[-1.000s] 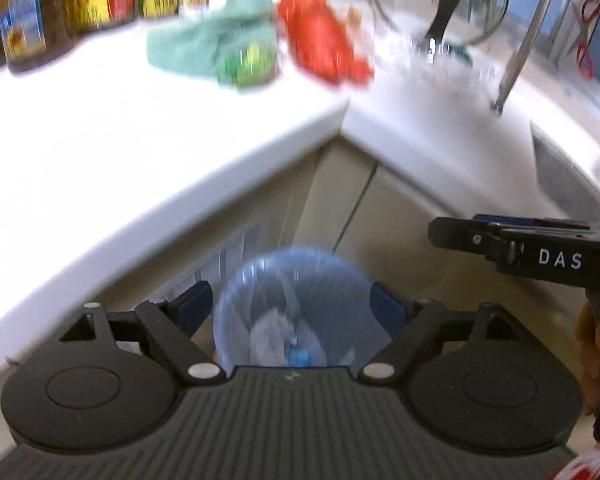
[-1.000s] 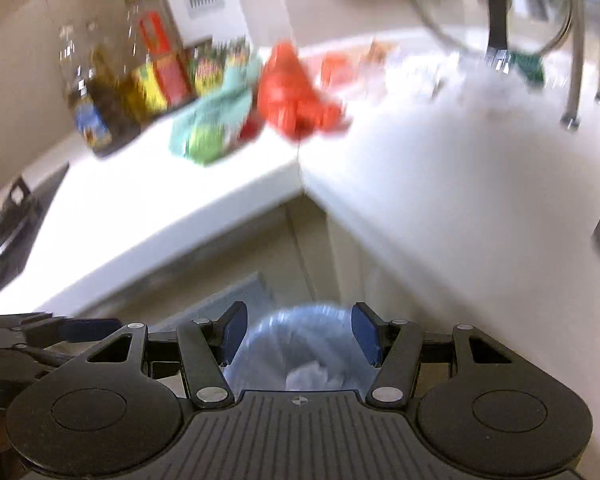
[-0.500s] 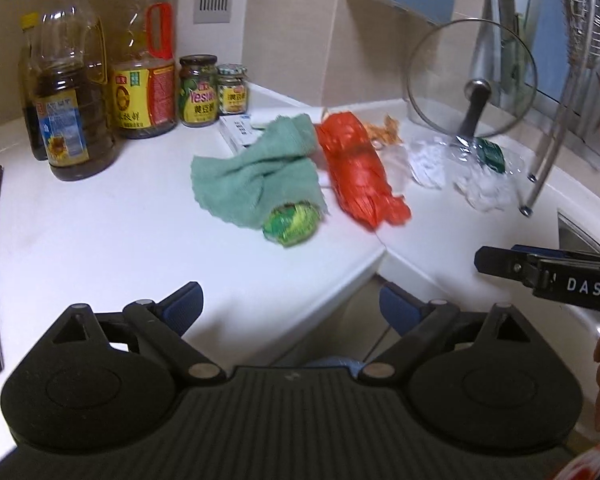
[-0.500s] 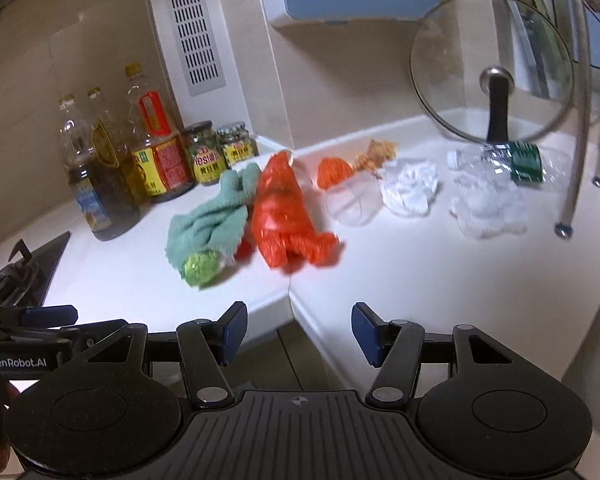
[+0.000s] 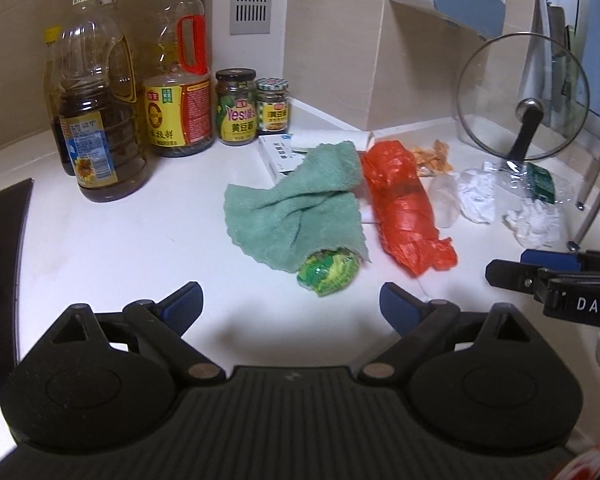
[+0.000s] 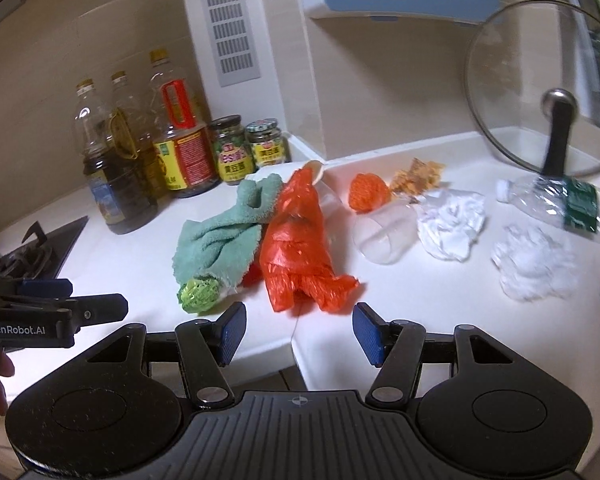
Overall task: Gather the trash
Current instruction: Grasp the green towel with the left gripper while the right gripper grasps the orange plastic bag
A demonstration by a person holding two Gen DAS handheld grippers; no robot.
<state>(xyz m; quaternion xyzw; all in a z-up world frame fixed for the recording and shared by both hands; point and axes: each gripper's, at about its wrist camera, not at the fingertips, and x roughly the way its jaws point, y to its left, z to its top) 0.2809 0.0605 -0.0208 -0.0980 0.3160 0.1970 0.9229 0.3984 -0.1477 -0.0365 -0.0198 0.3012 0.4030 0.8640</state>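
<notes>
Trash lies on the white corner counter [image 5: 140, 248]: a crumpled green wrapper [image 5: 328, 270] [image 6: 198, 294] under a green cloth [image 5: 296, 208] [image 6: 224, 236], an orange plastic bag [image 5: 402, 208] [image 6: 296, 244], a clear plastic cup [image 6: 384, 236], crumpled white tissue [image 6: 450, 224] [image 5: 478, 196], a crushed clear bottle [image 6: 560, 200] and food scraps [image 6: 416, 176]. My left gripper [image 5: 291, 307] is open and empty, just short of the green wrapper. My right gripper [image 6: 299, 334] is open and empty, above the counter's front edge near the orange bag.
Oil bottles [image 5: 96, 120] and sauce jars [image 5: 236, 108] stand at the back left. A glass pot lid [image 5: 524, 100] leans at the back right. A black stove [image 6: 32, 248] is at the left. A small white box [image 5: 280, 154] lies behind the cloth.
Both grippers have risen from over the blue-lined trash bin below the counter up to counter height. The bin has dropped out of view. Both stay open.
</notes>
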